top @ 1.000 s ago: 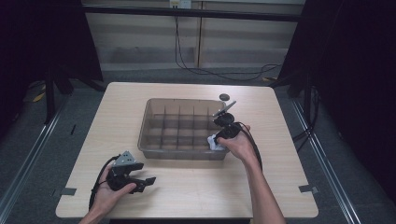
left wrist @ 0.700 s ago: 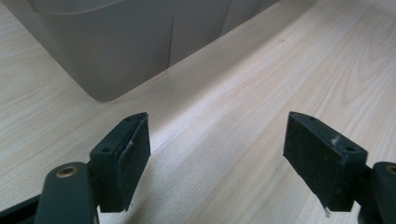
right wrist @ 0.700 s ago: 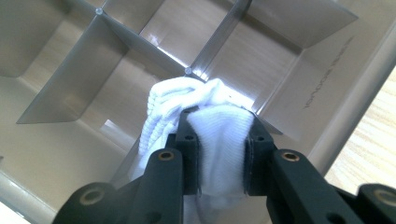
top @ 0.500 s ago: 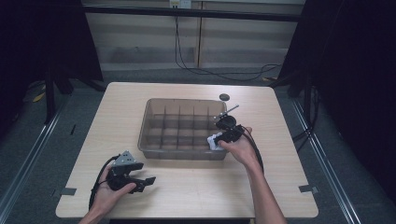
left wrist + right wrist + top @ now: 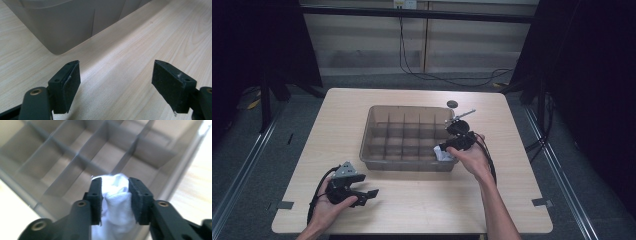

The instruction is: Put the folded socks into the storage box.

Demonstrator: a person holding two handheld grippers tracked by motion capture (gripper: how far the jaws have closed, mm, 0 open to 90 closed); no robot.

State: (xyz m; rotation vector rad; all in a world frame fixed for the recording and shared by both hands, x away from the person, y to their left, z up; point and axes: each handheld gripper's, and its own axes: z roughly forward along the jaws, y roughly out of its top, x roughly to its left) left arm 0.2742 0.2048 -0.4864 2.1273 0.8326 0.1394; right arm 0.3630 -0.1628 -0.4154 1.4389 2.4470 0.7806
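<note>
A grey compartmented bin (image 5: 412, 107) stands mid-table. My right gripper (image 5: 443, 149) hangs over the bin's near right corner and is shut on a bunched white cloth (image 5: 444, 155). In the right gripper view the cloth (image 5: 116, 202) bulges between the two pads of that gripper (image 5: 115, 181), above the divided cells (image 5: 175, 170). Its jaws have just been closing a little further on the cloth. My left gripper (image 5: 369, 192) rests near the table's front left, jaws wide apart. In the left gripper view that gripper (image 5: 116, 67) has only bare wood between its jaws, with the bin's wall (image 5: 62, 27) ahead.
A small black disc (image 5: 452, 104) lies on the table behind the bin's far right corner. Dark frame posts stand to both sides of the table, and cables run across the floor behind. Bare wood lies in front of the bin (image 5: 427, 200).
The right gripper with the white cloth has shifted only slightly at the bin's near right corner. The left gripper has stayed put.
</note>
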